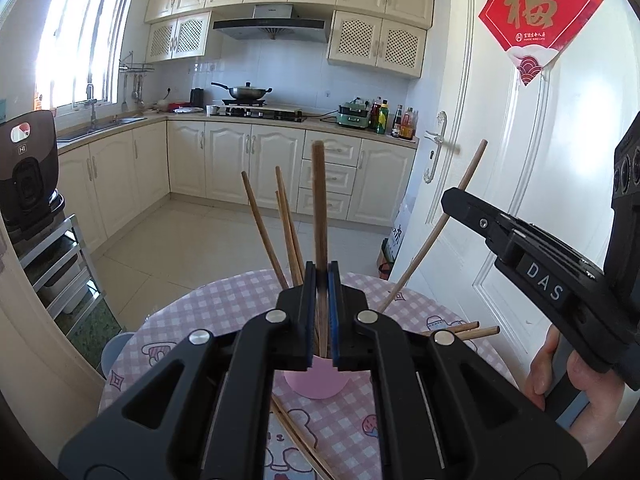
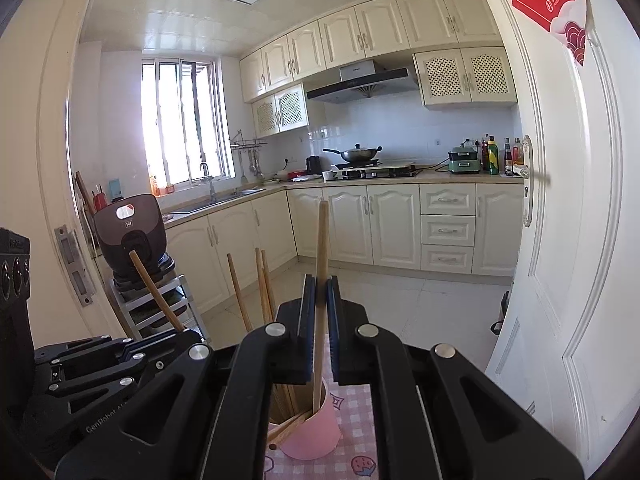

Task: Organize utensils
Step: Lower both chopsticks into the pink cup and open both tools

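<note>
A pink cup (image 1: 316, 380) stands on the pink checked tablecloth (image 1: 224, 304) with several wooden chopsticks leaning in it. My left gripper (image 1: 321, 270) is shut on a dark chopstick (image 1: 319, 208) held upright, its lower end down at the cup. At the right, my right gripper (image 1: 450, 199) is shut on a lighter chopstick (image 1: 436, 228) that slants toward the cup. In the right wrist view, the right gripper (image 2: 319, 280) clamps that chopstick (image 2: 321, 248), whose tip sits inside the cup (image 2: 320, 432). The left gripper (image 2: 188, 332) shows at the left with its chopstick (image 2: 156, 292).
Two loose chopsticks (image 1: 472, 330) lie on the cloth right of the cup, and others (image 1: 300, 436) lie in front of it. A white door (image 1: 520, 160) stands close on the right. A rice cooker (image 1: 28, 172) sits on a metal rack at the left. A hand (image 1: 576, 380) holds the right gripper.
</note>
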